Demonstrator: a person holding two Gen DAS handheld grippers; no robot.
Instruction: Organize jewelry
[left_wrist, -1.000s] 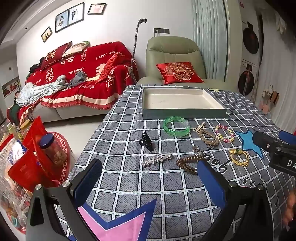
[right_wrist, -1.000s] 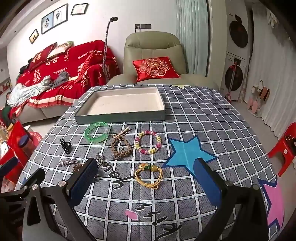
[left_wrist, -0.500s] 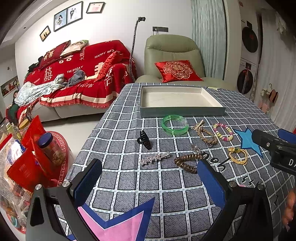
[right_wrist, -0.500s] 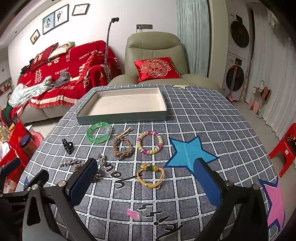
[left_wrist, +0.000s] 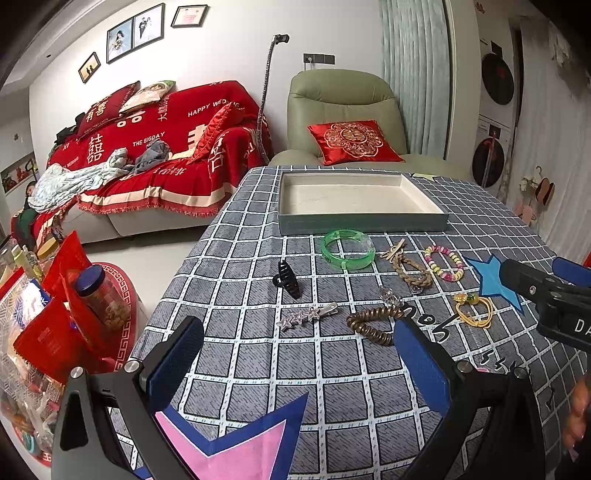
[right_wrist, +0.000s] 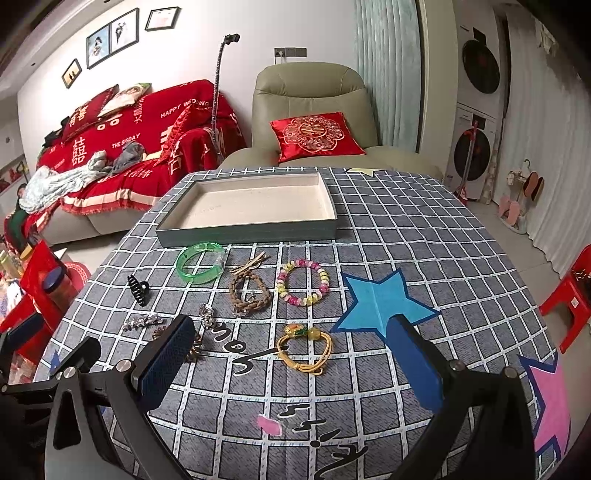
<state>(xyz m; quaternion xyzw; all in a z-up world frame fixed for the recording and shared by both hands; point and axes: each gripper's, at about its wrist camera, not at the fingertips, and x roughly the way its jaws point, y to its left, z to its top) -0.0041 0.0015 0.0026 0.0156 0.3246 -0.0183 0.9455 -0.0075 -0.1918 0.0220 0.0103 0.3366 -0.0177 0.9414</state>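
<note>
Count on the tabletop (right_wrist: 443, 236): 1 grey tray (right_wrist: 251, 230) with cream lining, nothing inside it, at the far end. Loose pieces lie in front of it, none touching the tray:
- 1 green bangle (right_wrist: 201, 262), nearest the tray's front wall
- 1 braided brown bracelet (right_wrist: 249, 291), just beside the bangle
- 1 pink-and-yellow bead bracelet (right_wrist: 303, 282), right of the braid
- 1 yellow cord bracelet (right_wrist: 306, 349) with a green and amber charm, nearer the camera
- 1 black claw clip (left_wrist: 288, 282)
- 1 silver star hair clip (left_wrist: 306, 315)
- 1 brown spiral hair tie (left_wrist: 371, 323)
- 1 small silver trinket (right_wrist: 207, 314); kind not legible

Total 8 loose pieces.

Left tongs (left_wrist: 295, 363): spread wide, holding nothing, over the near left part of the tabletop. Right tongs (right_wrist: 295, 360): spread wide, holding nothing, with the yellow cord bracelet seen between the pads.

Surface: grey grid-pattern cloth with blue and pink star patches and black lettering.

Room: 1 sofa (left_wrist: 155, 155) under a red throw, 1 green armchair (left_wrist: 340, 107) with 1 red cushion (left_wrist: 352, 140), 4 framed pictures on the wall, 2 stacked laundry machines at right, 1 red stool (right_wrist: 570, 295).
</note>
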